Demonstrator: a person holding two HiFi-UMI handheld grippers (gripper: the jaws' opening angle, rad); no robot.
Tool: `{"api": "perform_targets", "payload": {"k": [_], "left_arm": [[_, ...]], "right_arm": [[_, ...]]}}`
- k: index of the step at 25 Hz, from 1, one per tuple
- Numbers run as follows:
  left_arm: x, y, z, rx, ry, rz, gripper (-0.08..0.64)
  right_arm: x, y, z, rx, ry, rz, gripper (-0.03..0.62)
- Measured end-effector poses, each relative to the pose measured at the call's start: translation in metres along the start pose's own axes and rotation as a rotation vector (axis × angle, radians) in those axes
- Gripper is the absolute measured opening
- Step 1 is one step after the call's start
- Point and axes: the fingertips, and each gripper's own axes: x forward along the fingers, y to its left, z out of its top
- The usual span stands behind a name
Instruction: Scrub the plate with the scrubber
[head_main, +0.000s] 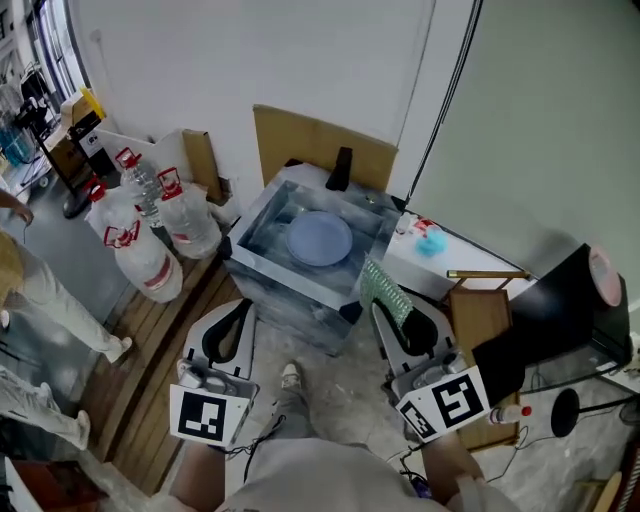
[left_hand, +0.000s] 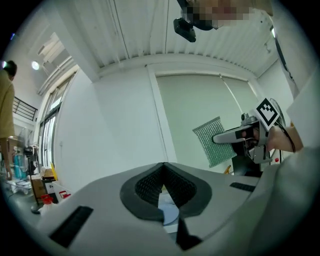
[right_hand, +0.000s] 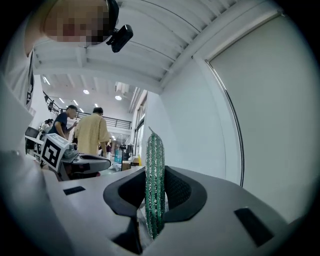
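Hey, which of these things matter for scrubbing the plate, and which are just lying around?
For the job: blue plate in the tub; green scrubber, clamped in the right gripper; left gripper, shut and empty.
Lying about: water bottles; cardboard sheet; small blue object on the white counter.

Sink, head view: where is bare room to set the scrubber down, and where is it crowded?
Bare: sink floor on either side of the plate, and the white ledge around the small blue object. Crowded: water bottles cluster left of the sink.
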Motion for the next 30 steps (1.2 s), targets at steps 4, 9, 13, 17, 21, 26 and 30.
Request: {"api": "perform_targets", "payload": {"k": [4,9,13,17,21,26,30], "left_arm": [[0.060,0.054,-0.016,0.014,0.021,-0.036,0.015],[0.132,0.106,-0.046,-0.005,0.051,-0.089,0.015],[0.176,0.136,-0.069,-0.024,0.089,-0.133,0.015],[0.214,0.160,-0.099,-0.069,0.162,-0.152,0.015],[0.244,0.168,-0.125,-0.110,0.199,-0.179,0.015],[0.277,0.163,-0.170,-0.196,0.281,-0.205,0.017],[0.300,0.156,-0.212,-0.289,0.371,-0.212,0.017]], "right_arm": [[0.073,-0.024,-0.009,0.015,0.040,-0.021,0.106],[0.152,-0.052,-0.034,0.037,0.105,-0.052,0.106],[0.203,-0.068,-0.055,0.061,0.165,-0.073,0.106],[0.241,-0.084,-0.075,0.074,0.214,-0.093,0.106],[0.268,-0.102,-0.108,0.089,0.285,-0.091,0.106],[0.294,-0.121,-0.157,0.111,0.365,-0.082,0.106],[0.314,-0.131,-0.199,0.131,0.426,-0.049,0.106]]}}
